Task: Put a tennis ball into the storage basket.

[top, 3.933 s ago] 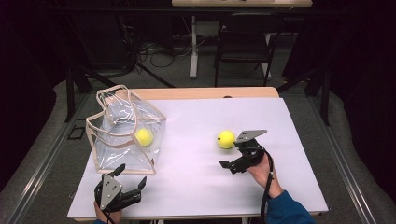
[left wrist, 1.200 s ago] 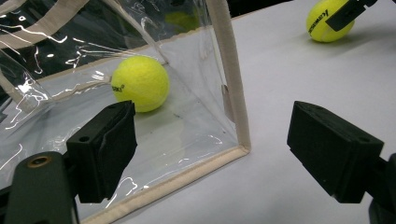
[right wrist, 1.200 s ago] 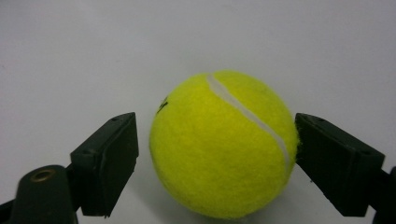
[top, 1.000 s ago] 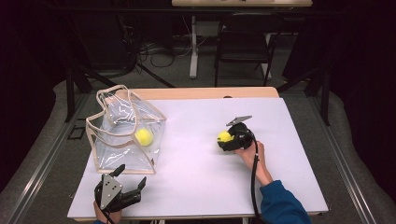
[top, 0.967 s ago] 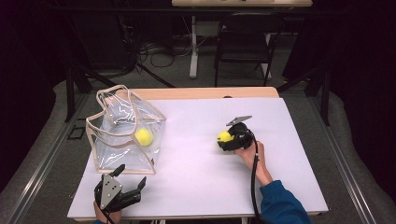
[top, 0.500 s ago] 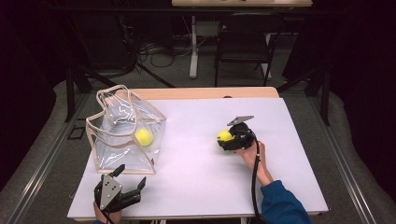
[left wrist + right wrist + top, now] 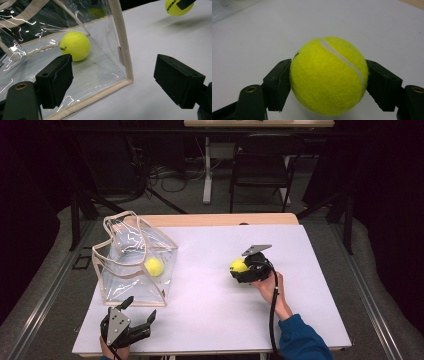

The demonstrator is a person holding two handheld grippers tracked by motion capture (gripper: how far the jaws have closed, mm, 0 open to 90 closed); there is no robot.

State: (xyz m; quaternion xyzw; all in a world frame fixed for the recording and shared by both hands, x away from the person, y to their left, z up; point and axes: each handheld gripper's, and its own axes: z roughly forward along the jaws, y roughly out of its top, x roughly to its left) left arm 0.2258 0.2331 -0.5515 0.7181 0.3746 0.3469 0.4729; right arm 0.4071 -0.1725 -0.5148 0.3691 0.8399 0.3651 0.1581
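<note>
So the right gripper [image 7: 240, 268] has its two black jaws clamped on a fuzzy yellow tennis ball [image 7: 238, 265], one pad pressed on each side of it, and you can see that really clearly in the right gripper view, where the ball [image 7: 329, 75] sits squarely between the jaws with its white seam running across the top. They've just been closing in on it, and the ball is snug between them. That ball is on the right half of the white table [image 7: 210, 305], a bit back from the middle, with the person's right hand [image 7: 270, 287] wrapped around the gripper body and a blue sleeve [image 7: 300, 340] coming in from the bottom edge. Over on the left side there's a clear plastic tote bag with beige trim and handles [image 7: 132, 262] standing on the table, and a second yellow tennis ball [image 7: 154, 266] is lying inside it, near the bag's right wall. The left gripper [image 7: 140, 312] is down at the near left corner of the table, just in front of the bag, jaws wide open with nothing between them. In the left gripper view the bag's beige corner seam [image 7: 122, 47] sits between the jaws but farther off, not touching either one, and the bagged ball [image 7: 75, 45] shows through the plastic.
</note>
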